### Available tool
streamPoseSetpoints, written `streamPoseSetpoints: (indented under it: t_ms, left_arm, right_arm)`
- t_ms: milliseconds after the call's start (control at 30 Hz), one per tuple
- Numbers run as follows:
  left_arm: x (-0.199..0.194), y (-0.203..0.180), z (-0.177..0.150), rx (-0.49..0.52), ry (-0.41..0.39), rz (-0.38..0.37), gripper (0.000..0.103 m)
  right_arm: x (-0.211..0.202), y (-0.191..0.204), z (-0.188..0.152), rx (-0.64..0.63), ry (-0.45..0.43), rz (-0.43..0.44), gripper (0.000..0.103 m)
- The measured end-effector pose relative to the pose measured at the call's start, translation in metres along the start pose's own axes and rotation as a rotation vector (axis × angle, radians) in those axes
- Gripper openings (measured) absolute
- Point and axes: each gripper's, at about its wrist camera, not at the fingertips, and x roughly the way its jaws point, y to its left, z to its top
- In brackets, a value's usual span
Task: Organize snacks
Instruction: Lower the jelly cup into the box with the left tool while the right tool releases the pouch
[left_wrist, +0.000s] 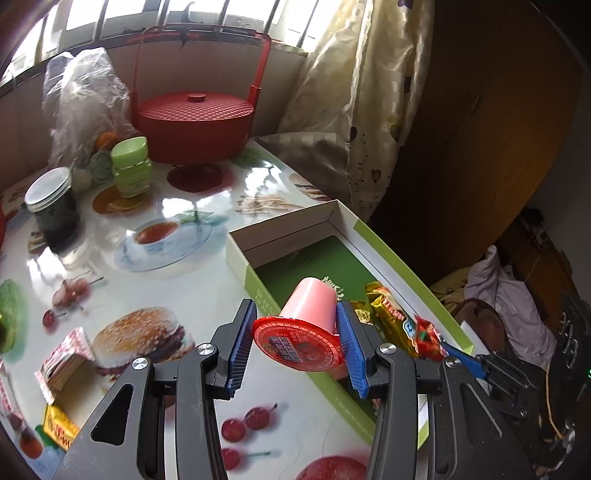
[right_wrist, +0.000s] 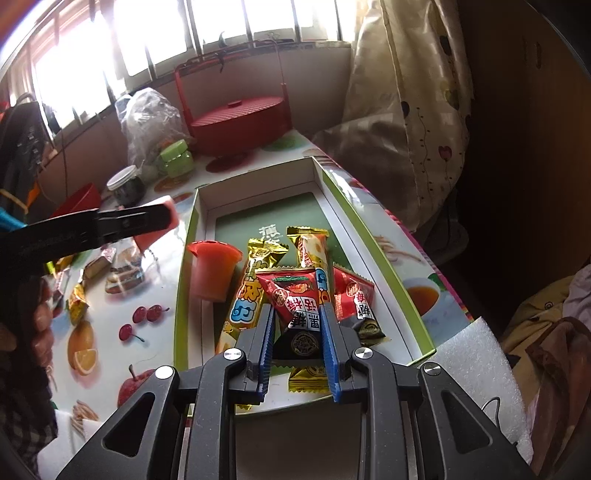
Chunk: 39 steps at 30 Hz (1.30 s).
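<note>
Two grippers worked over the green-rimmed box (right_wrist: 184, 236), each holding a snack.
Left gripper (left_wrist: 295, 317) clamped a pink jelly cup (left_wrist: 310, 306) above the box's near edge; right gripper (right_wrist: 295, 317) pinched narrowly on a red sachet (right_wrist: 291, 291) among wrapped bars (right_wrist: 247, 291) and another jelly cup (right_wrist: 212, 269) inside.

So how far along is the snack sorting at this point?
Partway. Done: a jelly cup, two gold bars and a red packet already lie in the green box. In hand: the left gripper holds a pink jelly cup at the box's edge, and the right gripper pinches a red triangular packet over the box. Left: small wrapped snacks on the table.
</note>
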Motion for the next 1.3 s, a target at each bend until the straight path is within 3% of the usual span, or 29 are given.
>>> streamPoseSetpoints:
  t_ms: [567,1300]
  left_arm:
    - [0.043,-0.010,0.022,0.040,0.066,0.006,0.046]
    - [0.071,-0.021,0.024,0.069,0.123,0.022,0.046]
  right_arm:
    - [0.003,0.003,-0.001,-0.001,0.005,0.046,0.024]
    - [0.008,0.001,-0.001,0.005,-0.002,0.084,0.024]
